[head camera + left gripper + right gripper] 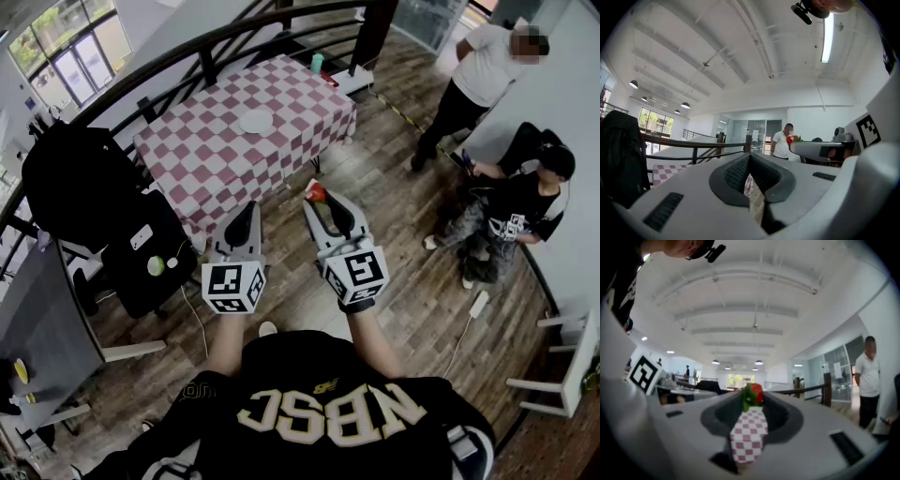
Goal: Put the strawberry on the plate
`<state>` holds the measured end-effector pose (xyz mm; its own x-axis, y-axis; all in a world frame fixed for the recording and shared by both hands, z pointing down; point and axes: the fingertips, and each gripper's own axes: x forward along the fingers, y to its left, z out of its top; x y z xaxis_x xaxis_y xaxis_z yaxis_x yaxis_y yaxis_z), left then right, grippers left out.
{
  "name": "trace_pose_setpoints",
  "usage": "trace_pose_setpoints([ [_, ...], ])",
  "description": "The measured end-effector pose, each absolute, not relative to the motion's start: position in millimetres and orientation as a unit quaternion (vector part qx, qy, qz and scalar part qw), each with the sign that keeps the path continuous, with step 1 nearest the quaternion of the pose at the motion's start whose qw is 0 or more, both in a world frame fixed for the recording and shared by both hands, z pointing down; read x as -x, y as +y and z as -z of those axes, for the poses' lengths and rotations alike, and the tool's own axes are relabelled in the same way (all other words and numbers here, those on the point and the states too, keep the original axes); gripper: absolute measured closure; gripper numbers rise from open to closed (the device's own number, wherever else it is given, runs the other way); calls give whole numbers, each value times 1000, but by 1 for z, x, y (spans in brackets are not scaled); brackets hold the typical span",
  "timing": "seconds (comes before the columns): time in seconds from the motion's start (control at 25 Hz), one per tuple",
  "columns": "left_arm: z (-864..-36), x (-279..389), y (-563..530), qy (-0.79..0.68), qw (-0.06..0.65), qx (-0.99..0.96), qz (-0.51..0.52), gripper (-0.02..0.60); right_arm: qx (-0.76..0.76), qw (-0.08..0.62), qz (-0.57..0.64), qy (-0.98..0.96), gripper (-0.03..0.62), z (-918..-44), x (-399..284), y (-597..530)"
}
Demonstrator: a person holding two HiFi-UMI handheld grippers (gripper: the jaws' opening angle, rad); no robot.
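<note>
Strawberry (317, 192) pinched at the right gripper's (318, 200) jaw tips, its green leaves clear only in the right gripper view, left gripper (249, 210) jaws together, white plate (255, 121) on checkered table (202, 159), plate visible only in the head view

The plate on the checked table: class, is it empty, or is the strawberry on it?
Empty: the plate shows bare white, and the strawberry is pinched between the jaws of the right gripper.

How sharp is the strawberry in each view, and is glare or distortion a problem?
Right gripper view: the strawberry between the jaws is close and soft-focused, and the fisheye bends straight lines. Head view: evenly lit and sharp, and the white plate reads clearly on the checked table. Left gripper view: the ceiling strip light glares and the corners go dark.
</note>
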<state>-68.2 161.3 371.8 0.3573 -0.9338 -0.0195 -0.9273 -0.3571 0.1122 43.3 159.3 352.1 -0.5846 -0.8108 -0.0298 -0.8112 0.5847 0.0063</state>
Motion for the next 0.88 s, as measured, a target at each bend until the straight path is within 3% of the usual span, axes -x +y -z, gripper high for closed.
trace_pose_setpoints([
  [0.88, -402, 109, 157, -525, 79, -846, 42, 566, 482, -10, -3, 876, 453, -372, 8, 170],
])
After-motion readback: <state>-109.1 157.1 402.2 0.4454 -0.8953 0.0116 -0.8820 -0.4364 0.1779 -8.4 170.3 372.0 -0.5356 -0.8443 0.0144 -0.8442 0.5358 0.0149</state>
